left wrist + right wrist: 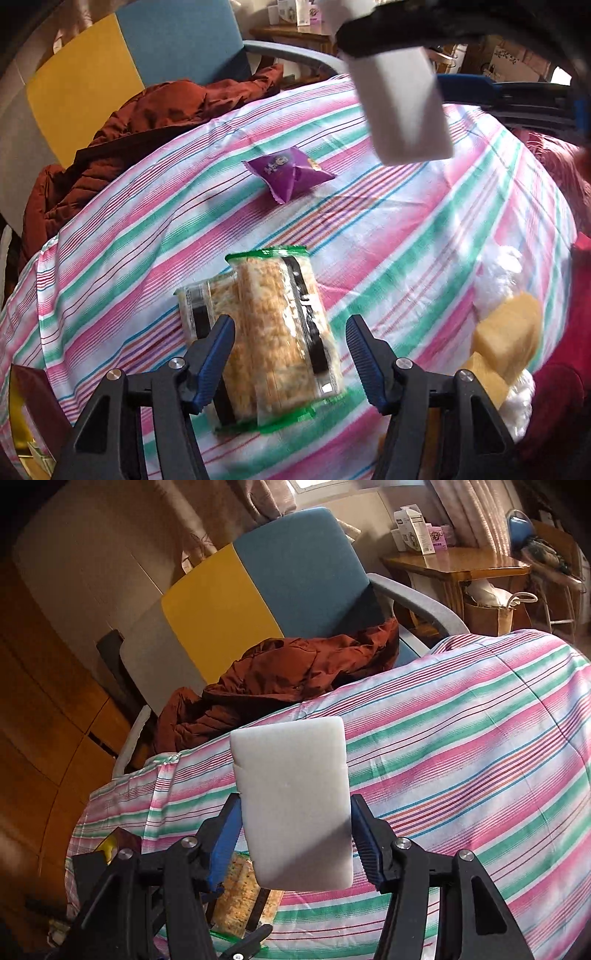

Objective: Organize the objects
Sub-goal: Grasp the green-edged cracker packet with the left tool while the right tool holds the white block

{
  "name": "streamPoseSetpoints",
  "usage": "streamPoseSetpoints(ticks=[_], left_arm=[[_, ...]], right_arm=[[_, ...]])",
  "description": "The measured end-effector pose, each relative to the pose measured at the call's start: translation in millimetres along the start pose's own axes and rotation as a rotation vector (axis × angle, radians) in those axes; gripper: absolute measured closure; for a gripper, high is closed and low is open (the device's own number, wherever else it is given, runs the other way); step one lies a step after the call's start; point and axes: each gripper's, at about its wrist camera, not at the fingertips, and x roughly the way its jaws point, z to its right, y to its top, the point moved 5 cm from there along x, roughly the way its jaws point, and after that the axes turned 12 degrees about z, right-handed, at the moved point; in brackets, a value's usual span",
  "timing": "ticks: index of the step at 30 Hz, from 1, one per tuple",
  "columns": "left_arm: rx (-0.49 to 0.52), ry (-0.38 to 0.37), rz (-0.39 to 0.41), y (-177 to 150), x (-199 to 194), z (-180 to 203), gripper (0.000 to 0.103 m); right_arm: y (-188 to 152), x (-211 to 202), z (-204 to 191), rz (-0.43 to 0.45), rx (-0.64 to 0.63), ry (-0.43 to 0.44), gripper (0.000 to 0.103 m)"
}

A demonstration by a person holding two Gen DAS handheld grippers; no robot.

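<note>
In the left wrist view, my left gripper [290, 332] is open, its blue fingers on either side of two clear-wrapped rice cracker packs [273, 339] lying on the striped cloth [424, 236]. A purple snack packet [286, 175] lies farther back. My right gripper [293, 821] is shut on a white foam block [293, 805], held above the cloth. The block also shows at the top of the left wrist view [402, 110]. The cracker packs show below it in the right wrist view [243, 893].
A rust-brown jacket [140, 125] lies on a blue and yellow chair [258, 583] beyond the table edge. Yellow blocks [506, 339] and white fluffy material [498, 273] sit at the right. A wooden side table [458, 565] with boxes stands behind.
</note>
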Motion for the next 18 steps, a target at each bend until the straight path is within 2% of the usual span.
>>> streamPoseSetpoints(ticks=[3,5,7,9,11,18], left_arm=[[0.018,0.023,0.003,2,5,-3,0.055],[0.052,0.028,0.018,0,3,-1,0.060],[0.074,0.023,0.029,-3,0,3,0.060],[0.044,0.009,0.027,-1,-2,1,0.060],[0.036,-0.002,0.020,-1,-2,3,0.055],[0.102,0.040,-0.004,9,12,12,0.054]], right_arm=[[2,-2,-1,0.008,0.001,0.007,0.043],[2,-3,-1,0.009,-0.006,0.007,0.043],[2,-2,-2,0.007,-0.011,0.006,0.043],[1,-2,-3,0.004,-0.015,0.002,0.043],[1,-1,-3,0.005,-0.020,-0.001,0.043],[-1,1,-2,0.000,-0.024,-0.012,0.043]])
